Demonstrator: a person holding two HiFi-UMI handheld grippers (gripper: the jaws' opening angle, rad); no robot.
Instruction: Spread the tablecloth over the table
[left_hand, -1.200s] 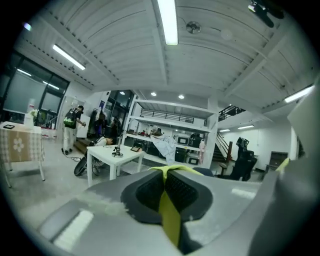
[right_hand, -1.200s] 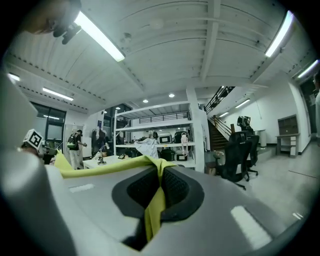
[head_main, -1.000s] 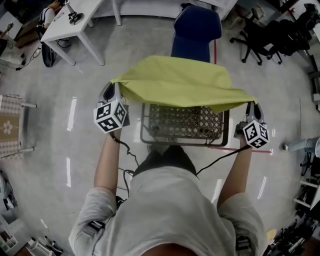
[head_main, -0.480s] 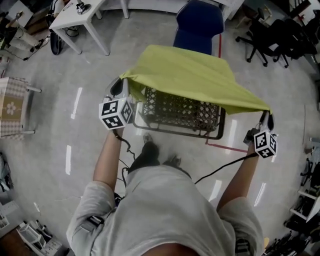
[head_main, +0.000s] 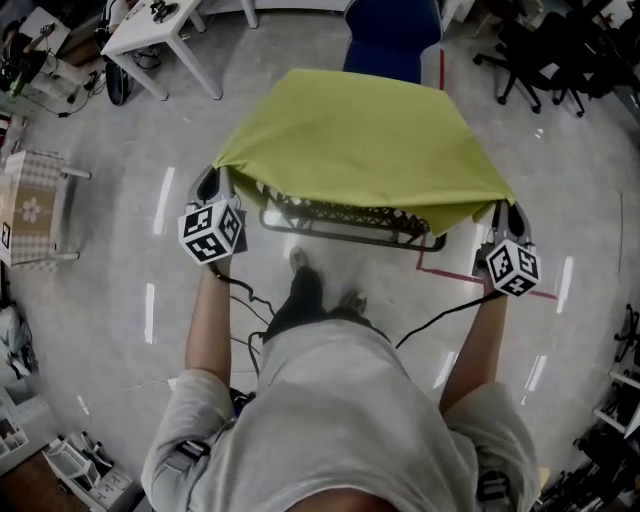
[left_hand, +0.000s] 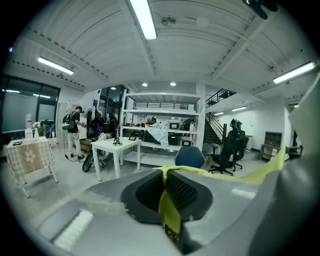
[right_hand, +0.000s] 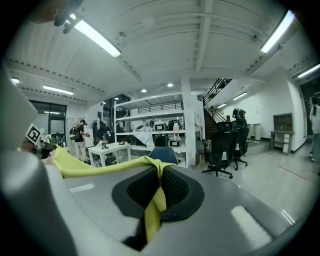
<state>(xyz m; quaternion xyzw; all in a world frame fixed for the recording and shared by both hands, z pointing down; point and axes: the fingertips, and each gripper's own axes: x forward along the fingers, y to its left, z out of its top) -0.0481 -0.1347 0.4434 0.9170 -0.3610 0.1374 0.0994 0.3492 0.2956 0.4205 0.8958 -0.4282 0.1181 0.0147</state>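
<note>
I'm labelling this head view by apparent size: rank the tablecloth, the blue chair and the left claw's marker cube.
1. The tablecloth, by far largest.
2. The blue chair, cut off by the frame's top edge.
3. The marker cube on the left claw, smallest though nearest the camera.

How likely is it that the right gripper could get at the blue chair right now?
Probably not: the right gripper is shut on a tablecloth corner, and the cloth-draped table stands between it and the blue chair.

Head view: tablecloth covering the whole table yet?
No: a strip of the table along its near edge shows bare below the hem of the tablecloth.
</note>
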